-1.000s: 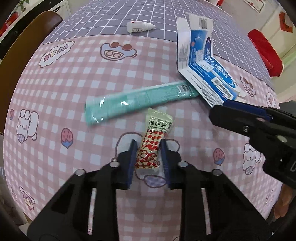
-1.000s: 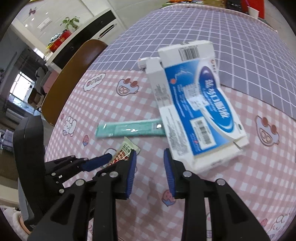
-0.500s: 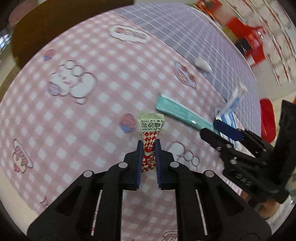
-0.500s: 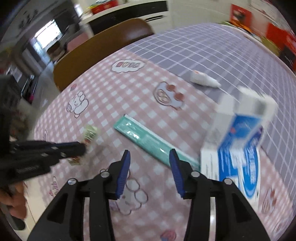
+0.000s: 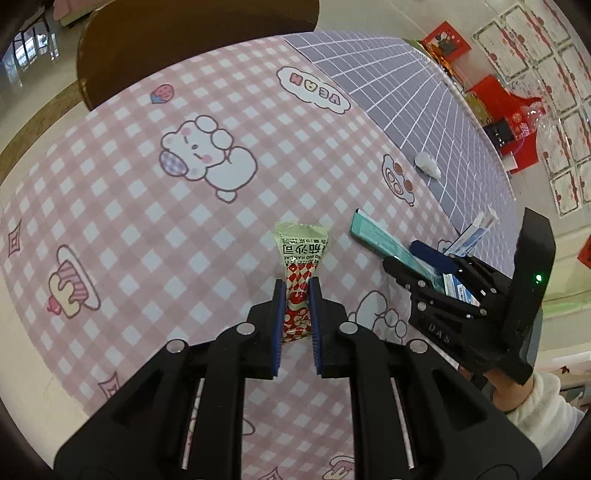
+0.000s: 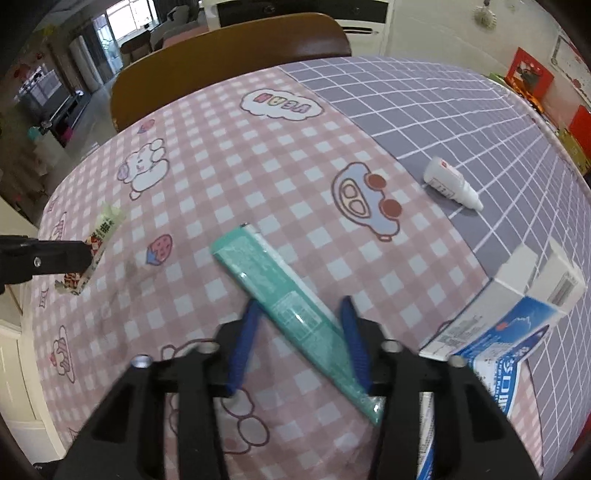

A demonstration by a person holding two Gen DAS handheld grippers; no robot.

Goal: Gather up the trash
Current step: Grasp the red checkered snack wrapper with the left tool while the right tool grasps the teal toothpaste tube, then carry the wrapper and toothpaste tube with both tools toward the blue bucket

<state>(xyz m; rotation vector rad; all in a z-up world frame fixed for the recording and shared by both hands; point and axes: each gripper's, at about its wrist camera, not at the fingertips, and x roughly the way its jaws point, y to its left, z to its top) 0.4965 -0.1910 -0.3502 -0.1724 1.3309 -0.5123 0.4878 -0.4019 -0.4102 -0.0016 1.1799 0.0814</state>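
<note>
Between the right tool (image 6: 301, 341) pads | green wrapper (image 6: 291, 310) lies slanted across the gap, pads spread, closing in | left tool (image 5: 295, 321) pinches candy wrapper (image 5: 300, 269)

Lighting: bright, even indoor light; daylight from windows (image 6: 125, 18) at 11 o'clock. Shadows: soft and faint on the tablecloth (image 5: 147, 221). Glare: small highlights on the teal wrapper (image 6: 295, 314). Blur: left wrist view sharp; right wrist view motion-smeared toward 6 o'clock. Distortion: strong fisheye bowing, dark vignette in all corners of both views.
</note>
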